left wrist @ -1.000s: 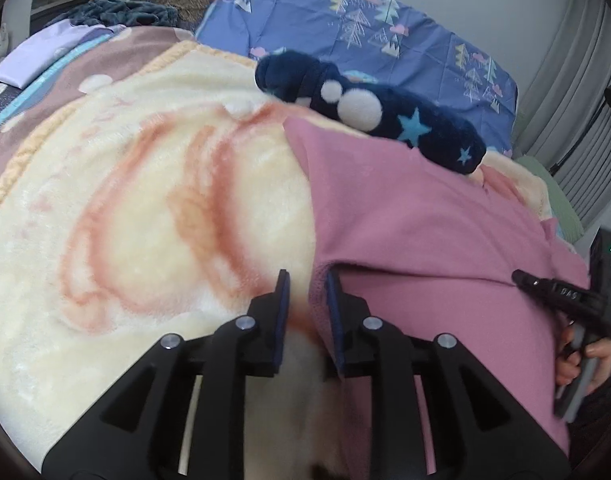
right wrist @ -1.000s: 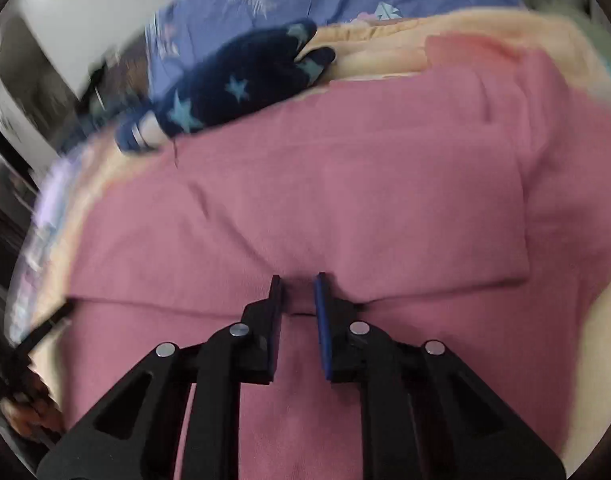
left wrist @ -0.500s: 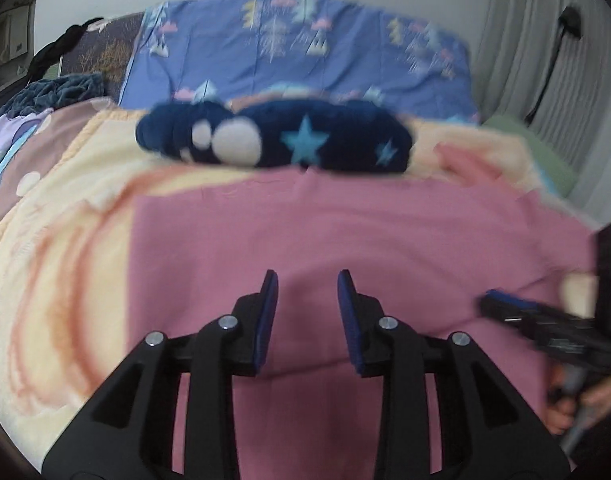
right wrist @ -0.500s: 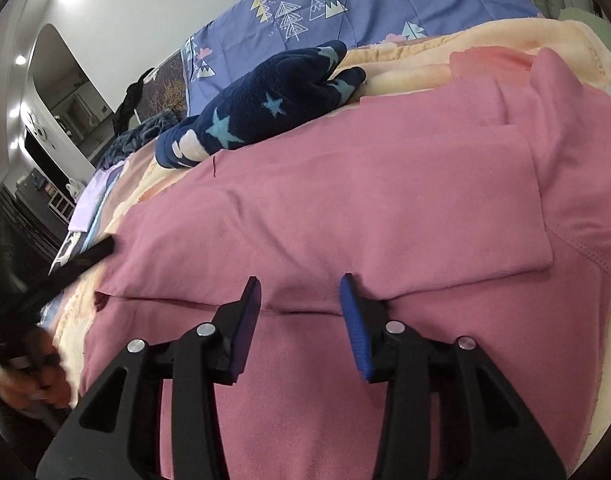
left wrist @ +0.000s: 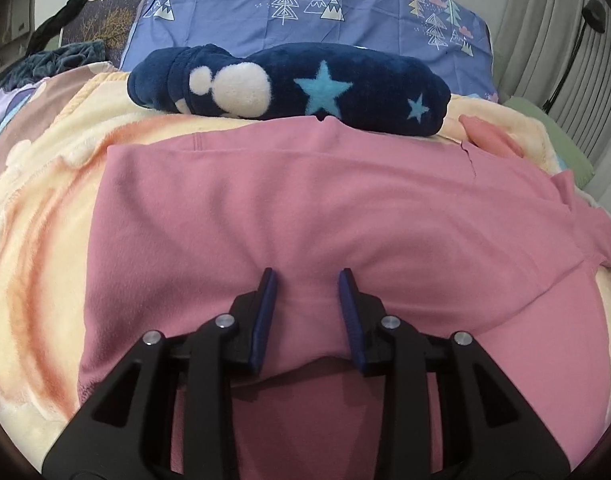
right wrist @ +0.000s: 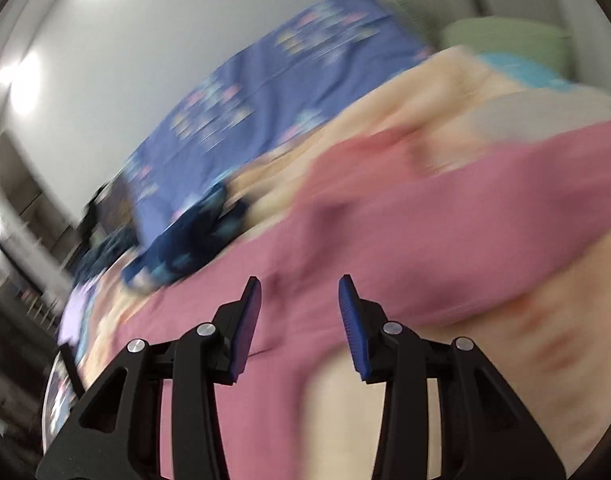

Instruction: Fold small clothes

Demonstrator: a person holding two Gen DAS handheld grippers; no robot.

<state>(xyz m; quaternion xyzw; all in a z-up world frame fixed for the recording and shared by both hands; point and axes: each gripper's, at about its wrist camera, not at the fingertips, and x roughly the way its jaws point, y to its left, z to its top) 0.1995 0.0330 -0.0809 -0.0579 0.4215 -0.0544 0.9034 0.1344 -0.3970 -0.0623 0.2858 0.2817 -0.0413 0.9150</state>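
Note:
A pink garment (left wrist: 305,200) lies spread on the bed with its near part folded over, the fold edge just under my left gripper (left wrist: 307,272). That gripper hangs open over the garment's middle, and its pads (left wrist: 265,312) are not pressing the cloth. The right wrist view is smeared by motion. There my right gripper (right wrist: 300,280) is open with nothing between its pads (right wrist: 351,312), above the pink garment (right wrist: 425,232) near its right edge, where cream blanket shows. The right gripper is out of the left wrist view.
A folded navy fleece piece with stars (left wrist: 289,84) lies just beyond the pink garment, and shows blurred in the right wrist view (right wrist: 185,248). Under everything is a cream and orange blanket (left wrist: 37,240). A blue tree-print pillow (left wrist: 305,8) stands behind, a green cushion (left wrist: 561,148) at right.
Both grippers opened and let go of the pink fold. My left gripper slid from the garment's left edge to its middle. My right gripper swung fast to the right and up, leaving the left view.

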